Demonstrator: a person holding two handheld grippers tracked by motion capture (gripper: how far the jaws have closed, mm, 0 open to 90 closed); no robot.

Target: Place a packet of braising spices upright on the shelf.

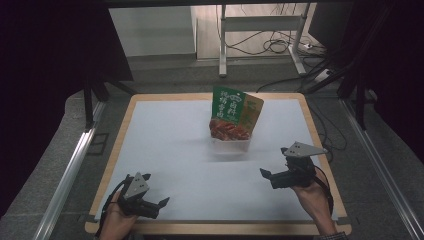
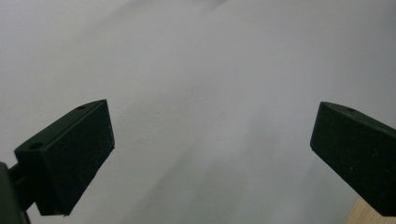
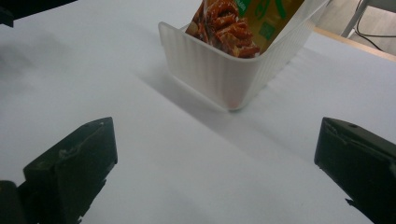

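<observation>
A white tabletop point(image 1: 165, 150) with a wooden border spreads before you, bare but for one cluster toward its far middle. There a translucent white bin point(image 1: 230, 144) stands upright, and in it two snack packets lean on end: a green packet point(image 1: 227, 112) printed with red food in front, an olive-brown packet point(image 1: 251, 111) just behind it, both rising well above the rim.

Your two hands rest at the near edge, well apart from the bin. The right gripper point(image 1: 267, 176) sits near the right border, its fingers spread wide and empty, aimed toward the bin. The left gripper point(image 1: 162, 202) lies at the near left, its fingers likewise spread with nothing between them.

The likely trouble is the bin itself: it looks light and thin-walled, and the packets stand tall and loose in it. Catch the rim with one finger on the way in, or pull a packet sideways instead of straight up, and the bin may skid or tip.

The right gripper view shows the bin's ribbed wall and rounded corner point(image 3: 233, 77) close up; the high view gives the whole layout and both packets' tops. The left gripper view looks along its fingers point(image 2: 70, 158) at plain white surface.
</observation>
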